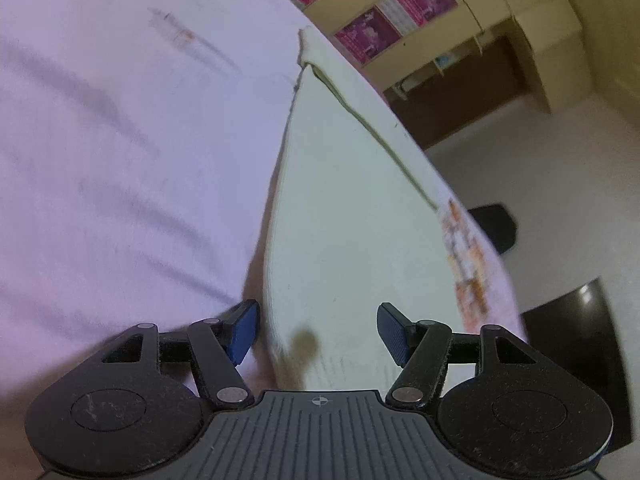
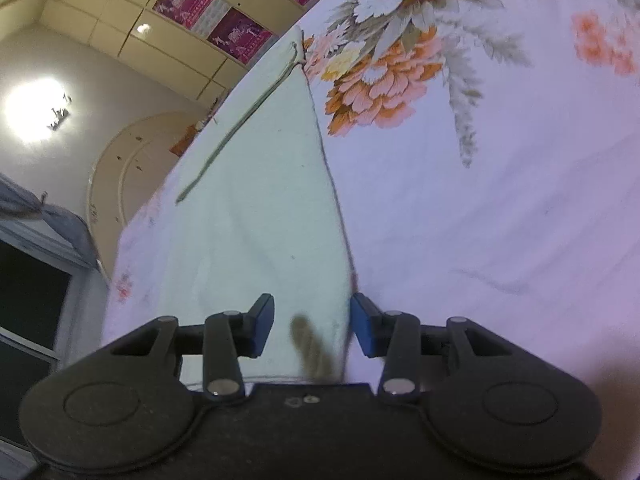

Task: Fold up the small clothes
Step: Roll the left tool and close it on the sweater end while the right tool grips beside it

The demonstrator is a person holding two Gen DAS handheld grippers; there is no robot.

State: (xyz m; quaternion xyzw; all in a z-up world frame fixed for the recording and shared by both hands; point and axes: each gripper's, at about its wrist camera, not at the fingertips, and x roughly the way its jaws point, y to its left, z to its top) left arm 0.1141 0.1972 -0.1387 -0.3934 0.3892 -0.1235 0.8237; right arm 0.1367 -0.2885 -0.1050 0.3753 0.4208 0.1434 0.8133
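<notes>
With the pale green garment (image 1: 352,216) lying flat on the floral bedsheet (image 2: 500,160), left gripper (image 1: 318,334) and right gripper (image 2: 312,326) straddle its near corners, jaws apart, unclamped; pinch both corners evenly before lifting.

A bed (image 2: 500,200) carries everything, covered by a pale lilac sheet (image 1: 120,140) with faint creases; a large print of orange, peach and white flowers (image 2: 384,60) marks the sheet toward the far edge, and smaller orange prints run along the side edges; a pale cream garment (image 1: 344,208) lies flat on the sheet, stretching from the near edge toward the far edge, a darker seam line running along it.
</notes>
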